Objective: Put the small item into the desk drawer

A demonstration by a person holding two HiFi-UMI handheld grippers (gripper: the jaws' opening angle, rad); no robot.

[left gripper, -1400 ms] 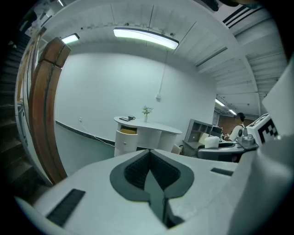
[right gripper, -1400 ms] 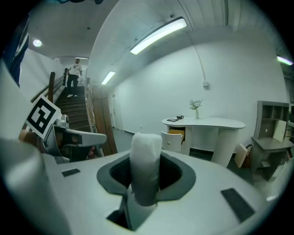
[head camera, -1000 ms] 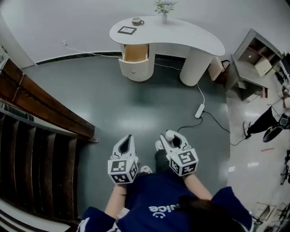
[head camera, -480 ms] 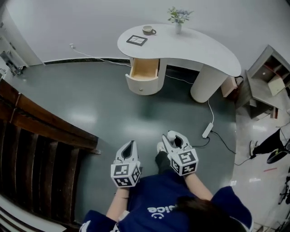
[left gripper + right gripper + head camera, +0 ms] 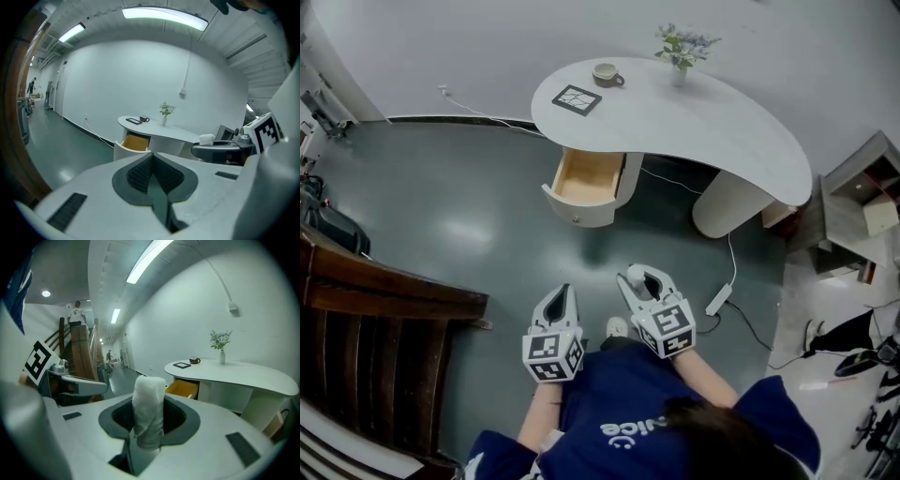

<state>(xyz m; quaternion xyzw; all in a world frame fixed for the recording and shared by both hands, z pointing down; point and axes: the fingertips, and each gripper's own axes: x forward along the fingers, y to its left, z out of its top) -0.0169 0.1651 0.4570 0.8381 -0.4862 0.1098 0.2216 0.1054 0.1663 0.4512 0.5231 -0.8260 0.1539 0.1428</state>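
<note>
A small white spongy item (image 5: 148,408) stands between the jaws of my right gripper (image 5: 149,425), which is shut on it; in the head view the right gripper (image 5: 643,279) points toward the desk. The left gripper (image 5: 559,300) is beside it, jaws pressed together with nothing in them, as the left gripper view shows (image 5: 152,176). Ahead stands a white curved desk (image 5: 712,122) with its wooden drawer (image 5: 584,178) pulled open and empty. The open drawer (image 5: 182,389) also shows in the right gripper view, and the drawer (image 5: 136,142) in the left gripper view.
On the desk are a cup (image 5: 605,74), a dark framed square (image 5: 577,98) and a vase with flowers (image 5: 680,67). A power strip (image 5: 717,300) with its cable lies on the grey floor at right. A wooden staircase railing (image 5: 384,300) is at left, shelving (image 5: 862,206) at right.
The desk and its open drawer have come nearer and lower in the head view as I walk toward them. Both grippers keep their state; the white item stays held.
</note>
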